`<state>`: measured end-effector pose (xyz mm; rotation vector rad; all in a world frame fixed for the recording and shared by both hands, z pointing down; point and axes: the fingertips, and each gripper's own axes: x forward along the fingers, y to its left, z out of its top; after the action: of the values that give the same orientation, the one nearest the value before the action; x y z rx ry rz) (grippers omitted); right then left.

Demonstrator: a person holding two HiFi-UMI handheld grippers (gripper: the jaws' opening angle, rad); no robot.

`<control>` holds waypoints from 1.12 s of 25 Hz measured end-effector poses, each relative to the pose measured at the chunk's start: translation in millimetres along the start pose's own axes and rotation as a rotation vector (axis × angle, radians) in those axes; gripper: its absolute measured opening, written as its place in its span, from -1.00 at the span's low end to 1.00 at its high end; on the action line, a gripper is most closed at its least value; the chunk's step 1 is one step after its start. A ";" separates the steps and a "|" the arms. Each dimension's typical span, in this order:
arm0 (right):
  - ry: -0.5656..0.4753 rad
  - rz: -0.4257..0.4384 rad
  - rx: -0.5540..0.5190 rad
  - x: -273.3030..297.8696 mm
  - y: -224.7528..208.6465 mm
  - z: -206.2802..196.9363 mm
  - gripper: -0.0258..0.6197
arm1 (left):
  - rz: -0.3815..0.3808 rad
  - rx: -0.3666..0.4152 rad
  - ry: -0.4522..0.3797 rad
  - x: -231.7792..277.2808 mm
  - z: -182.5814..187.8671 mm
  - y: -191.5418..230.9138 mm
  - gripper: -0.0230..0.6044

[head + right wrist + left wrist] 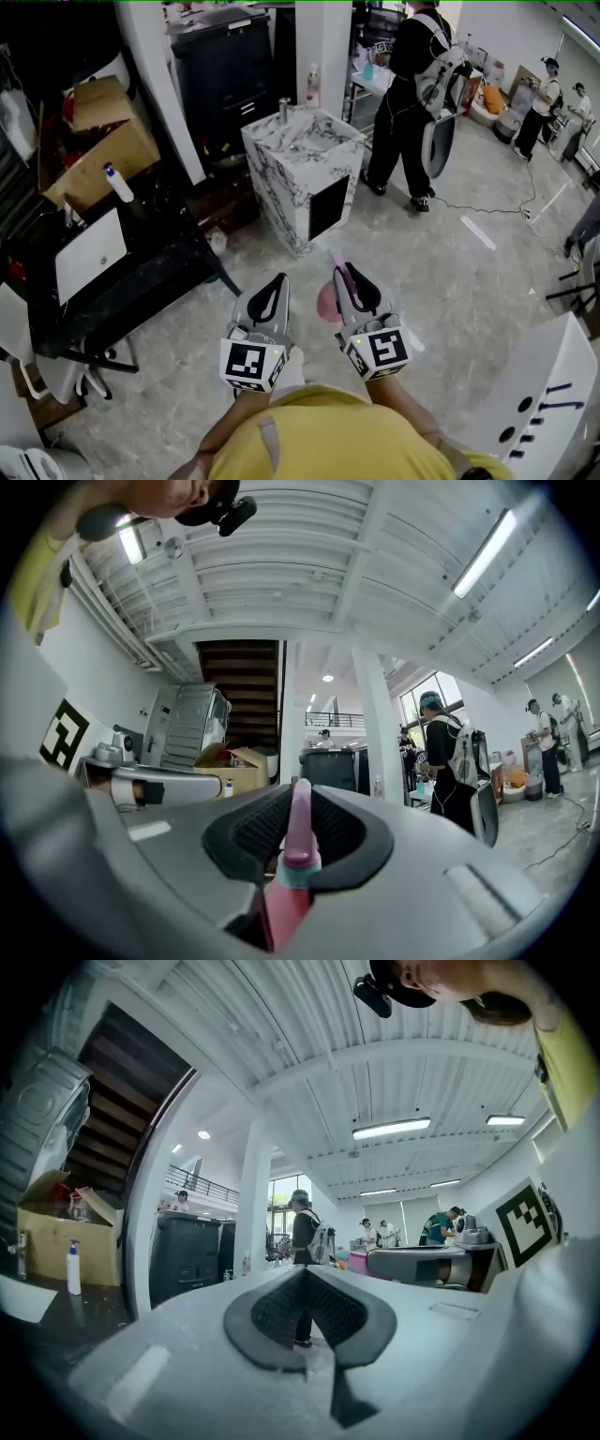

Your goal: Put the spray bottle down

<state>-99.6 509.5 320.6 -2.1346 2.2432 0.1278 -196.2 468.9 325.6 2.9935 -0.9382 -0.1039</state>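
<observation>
The pink spray bottle (327,300) hangs over the floor in front of me, gripped by my right gripper (347,274). In the right gripper view its pink nozzle and teal collar (296,841) stick up between the dark pads (258,829), and my right gripper (298,794) is shut on it. My left gripper (274,289) is beside it to the left, level and shut with nothing in it. The left gripper view shows the left gripper (306,1274) with its pads meeting at the tips.
A marble-patterned sink pedestal (305,173) stands ahead on the grey floor. A black table (141,262) at the left carries a white spray bottle (118,183) and cardboard boxes (98,150). A person in black (412,103) stands beyond. A white panel (553,403) is at the right.
</observation>
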 end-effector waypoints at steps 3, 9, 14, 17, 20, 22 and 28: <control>0.006 -0.004 0.004 22.7 -10.5 -9.0 -0.72 | -0.008 -0.008 -0.003 22.1 -7.2 15.5 -0.92; 0.023 -0.013 0.004 94.6 -40.6 -20.5 -0.72 | -0.037 -0.013 -0.009 88.8 -10.1 59.2 -0.92; 0.015 -0.038 0.008 167.0 -66.0 -24.3 -0.72 | -0.056 -0.013 -0.014 147.5 -10.3 111.7 -0.92; 0.013 -0.057 0.010 207.0 -80.7 -26.6 -0.72 | -0.068 -0.010 -0.022 180.9 -7.9 142.1 -0.92; 0.020 -0.075 0.014 240.5 -93.1 -31.1 -0.72 | -0.083 -0.007 -0.019 208.7 -9.4 165.1 -0.92; 0.024 -0.082 0.020 260.2 -98.5 -36.0 -0.72 | -0.087 -0.004 -0.009 224.3 -13.6 180.1 -0.92; 0.012 -0.085 0.020 305.9 -111.2 -44.0 -0.72 | -0.095 -0.005 -0.005 259.5 -22.4 211.5 -0.92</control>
<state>-3.0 195.9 334.3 -2.2226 2.1461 0.0898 -102.7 146.8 336.5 3.0344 -0.7942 -0.1143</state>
